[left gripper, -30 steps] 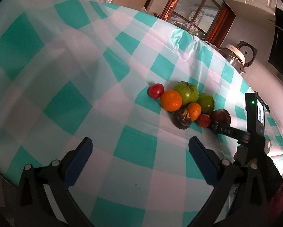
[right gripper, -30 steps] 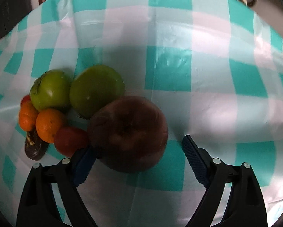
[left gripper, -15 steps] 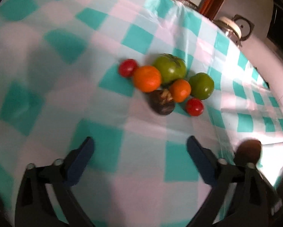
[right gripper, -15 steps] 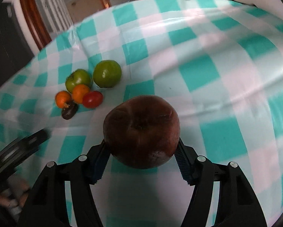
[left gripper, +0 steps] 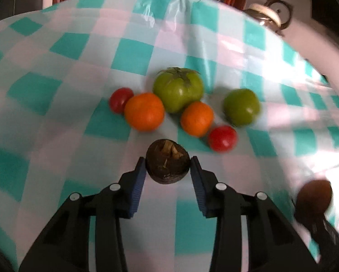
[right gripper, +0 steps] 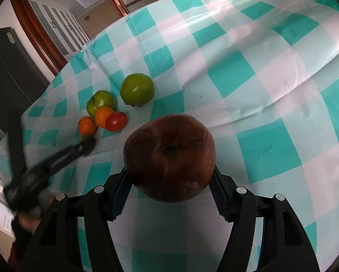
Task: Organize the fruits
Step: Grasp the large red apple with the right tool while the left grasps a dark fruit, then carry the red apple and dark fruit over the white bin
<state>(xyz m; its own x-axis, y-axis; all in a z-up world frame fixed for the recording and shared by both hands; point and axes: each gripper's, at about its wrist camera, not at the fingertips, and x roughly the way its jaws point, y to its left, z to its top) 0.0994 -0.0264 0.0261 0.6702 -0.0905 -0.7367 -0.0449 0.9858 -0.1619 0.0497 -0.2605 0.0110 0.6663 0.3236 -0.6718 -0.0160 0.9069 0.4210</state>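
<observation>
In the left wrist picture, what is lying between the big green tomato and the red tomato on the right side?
The smaller orange fruit lies between the big green tomato and the right red tomato; the left wrist view shows this.

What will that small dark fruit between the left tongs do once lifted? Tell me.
The small dark fruit looks round, so it would likely roll if let go. Its wrinkled top suggests soft flesh that may bruise under a hard squeeze. The left tongs are closing on its widest part, so it should probably stay centred.

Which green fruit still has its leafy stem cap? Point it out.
The larger green fruit, touching both oranges, has a leafy cap on top. The other green fruit stands apart to the right, smooth and capless.
</observation>
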